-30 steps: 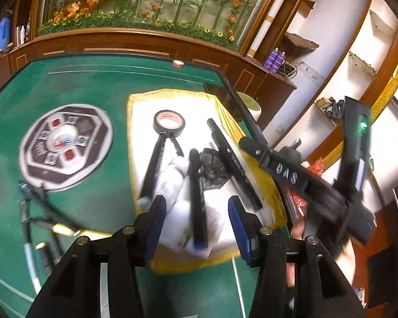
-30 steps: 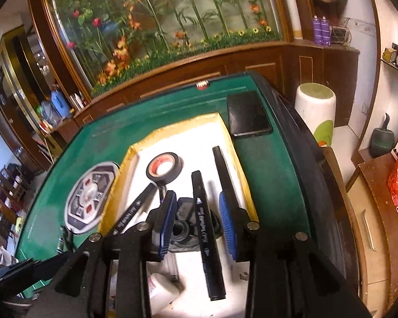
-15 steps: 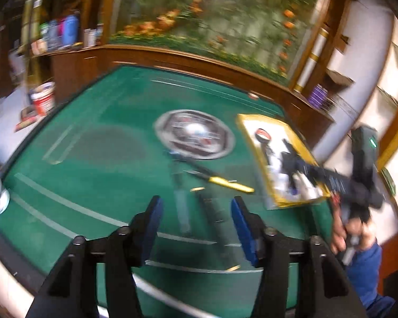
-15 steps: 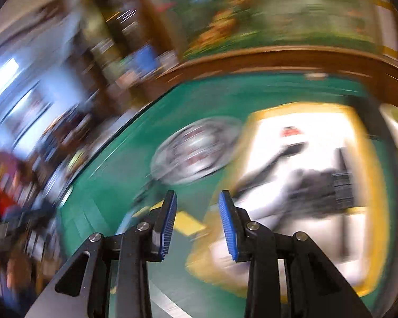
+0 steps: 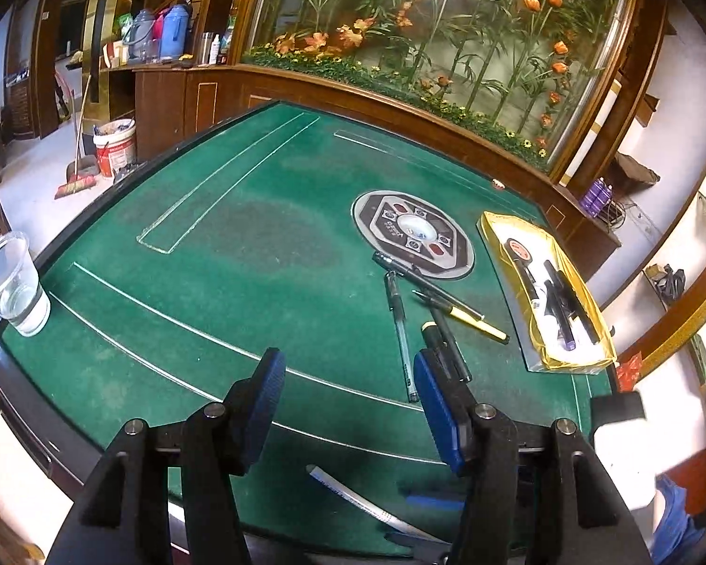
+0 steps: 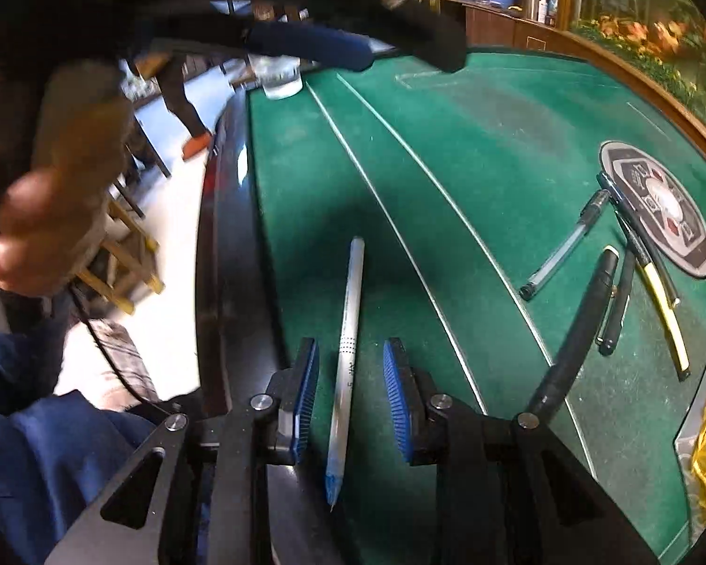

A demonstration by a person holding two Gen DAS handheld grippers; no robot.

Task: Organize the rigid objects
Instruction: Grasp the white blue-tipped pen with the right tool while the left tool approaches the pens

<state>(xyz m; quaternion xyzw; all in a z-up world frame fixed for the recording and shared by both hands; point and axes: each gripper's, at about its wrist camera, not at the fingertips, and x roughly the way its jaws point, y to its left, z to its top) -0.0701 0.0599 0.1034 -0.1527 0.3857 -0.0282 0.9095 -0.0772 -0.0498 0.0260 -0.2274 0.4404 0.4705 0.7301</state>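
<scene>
**Both grippers empty above the green felt**

My right gripper (image 6: 350,393) stands part open, its blue pads either side of a white pen (image 6: 347,348) that lies flat on the felt, neither pad touching it. My left gripper (image 5: 348,407) gapes wide and holds nothing. Out at one o'clock from it lie a clear pen (image 5: 400,329), a yellow-barrelled pen (image 5: 475,322) and black pens (image 5: 442,343), loosely clustered. Beyond them sits the round dial plate (image 5: 412,235), and at two o'clock the yellow-lined tray (image 5: 494,230) holding markers and a tape roll. The green felt table (image 5: 240,254) carries white inlaid lines; a plastic cup of water (image 5: 12,282) stands at nine o'clock. Wood panelling and a glass flower display (image 5: 447,33) back the room.
</scene>
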